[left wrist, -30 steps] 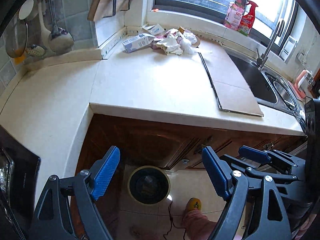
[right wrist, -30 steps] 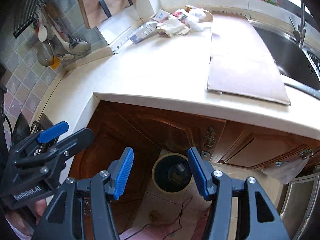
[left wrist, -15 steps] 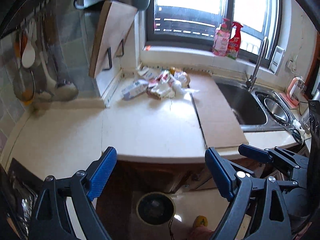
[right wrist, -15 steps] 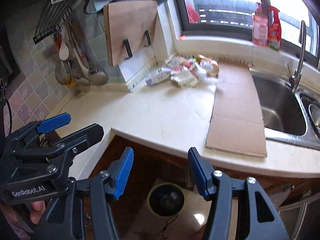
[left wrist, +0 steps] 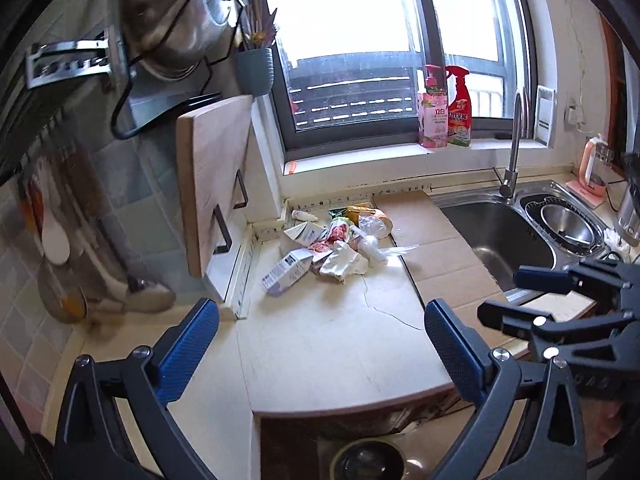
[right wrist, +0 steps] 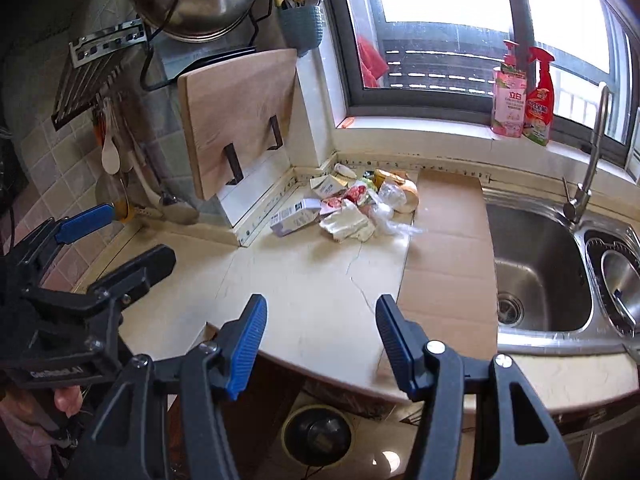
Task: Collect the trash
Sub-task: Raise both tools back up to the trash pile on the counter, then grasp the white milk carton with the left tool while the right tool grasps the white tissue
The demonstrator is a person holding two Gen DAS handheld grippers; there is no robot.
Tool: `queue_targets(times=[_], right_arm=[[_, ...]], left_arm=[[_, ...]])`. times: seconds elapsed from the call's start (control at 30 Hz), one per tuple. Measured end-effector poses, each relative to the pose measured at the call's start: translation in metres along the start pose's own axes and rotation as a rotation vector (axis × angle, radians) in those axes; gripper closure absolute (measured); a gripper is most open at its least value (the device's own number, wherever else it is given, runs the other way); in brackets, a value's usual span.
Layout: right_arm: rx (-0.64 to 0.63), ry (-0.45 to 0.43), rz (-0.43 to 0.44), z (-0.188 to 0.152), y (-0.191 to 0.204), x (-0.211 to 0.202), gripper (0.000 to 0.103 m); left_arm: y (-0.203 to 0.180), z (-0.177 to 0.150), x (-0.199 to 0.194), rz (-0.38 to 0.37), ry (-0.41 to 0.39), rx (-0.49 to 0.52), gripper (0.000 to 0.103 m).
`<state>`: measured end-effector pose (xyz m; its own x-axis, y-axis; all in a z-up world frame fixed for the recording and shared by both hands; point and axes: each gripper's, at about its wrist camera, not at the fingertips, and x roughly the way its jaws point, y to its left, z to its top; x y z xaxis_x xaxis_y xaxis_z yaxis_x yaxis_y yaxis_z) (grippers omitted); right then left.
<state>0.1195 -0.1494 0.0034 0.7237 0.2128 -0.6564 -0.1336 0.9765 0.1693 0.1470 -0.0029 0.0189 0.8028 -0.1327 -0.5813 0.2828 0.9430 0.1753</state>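
Observation:
A heap of trash (left wrist: 340, 244) (right wrist: 352, 208) lies in the far corner of the cream counter under the window: a small white and purple carton (left wrist: 286, 272) (right wrist: 294, 216), crumpled white paper, clear plastic film and red wrappers. My left gripper (left wrist: 320, 340) hangs over the counter's near part, well short of the heap, its jaws opening with nothing between them. My right gripper (right wrist: 320, 332) is open and empty above the counter's front edge; it also shows at the right of the left wrist view (left wrist: 560, 304). A round bin (right wrist: 318, 434) (left wrist: 368, 460) stands on the floor below.
A flat cardboard sheet (right wrist: 448, 248) lies beside the steel sink (right wrist: 536, 276) with its tap (right wrist: 588, 160). A wooden cutting board (right wrist: 236, 120) leans on the left wall, with ladles and a pot lid hung nearby. Two spray bottles (left wrist: 444, 108) stand on the sill.
Both grippers have risen from in front of the cabinet doors and the bin to above the counter's edge. The left jaws have spread wider. The trash heap has not moved.

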Motion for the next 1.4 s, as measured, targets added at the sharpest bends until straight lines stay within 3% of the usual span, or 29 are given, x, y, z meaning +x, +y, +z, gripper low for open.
queue_targets(times=[0.17, 0.3, 0.53, 0.73, 1.03, 1.2, 1.4], right_arm=[[-0.039, 0.006, -0.002, 0.038, -0.015, 0.029, 0.046], [-0.038, 0.039, 0.017, 0.067, -0.033, 0.065, 0.046], [0.018, 0.130, 0.070, 0.103, -0.073, 0.164, 0.046], [0.107, 0.242, 0.153, 0.110, -0.092, 0.239, 0.046], [0.243, 0.377, 0.254, 0.109, -0.095, 0.310, 0.046], [0.364, 0.431, 0.225, 0.106, -0.101, 0.344, 0.046], [0.433, 0.476, 0.201, 0.099, -0.096, 0.372, 0.044]], left_arm=[[0.010, 0.021, 0.050, 0.017, 0.026, 0.035, 0.001], [0.025, 0.034, 0.114, 0.027, 0.084, 0.017, 0.001], [0.041, 0.031, 0.237, 0.066, 0.238, -0.015, 0.002], [0.043, 0.023, 0.310, 0.130, 0.324, 0.021, 0.008], [0.056, 0.015, 0.368, 0.169, 0.427, 0.067, 0.008], [0.050, 0.010, 0.380, 0.175, 0.447, 0.121, 0.001], [0.049, 0.003, 0.379, 0.154, 0.448, 0.133, 0.001]])
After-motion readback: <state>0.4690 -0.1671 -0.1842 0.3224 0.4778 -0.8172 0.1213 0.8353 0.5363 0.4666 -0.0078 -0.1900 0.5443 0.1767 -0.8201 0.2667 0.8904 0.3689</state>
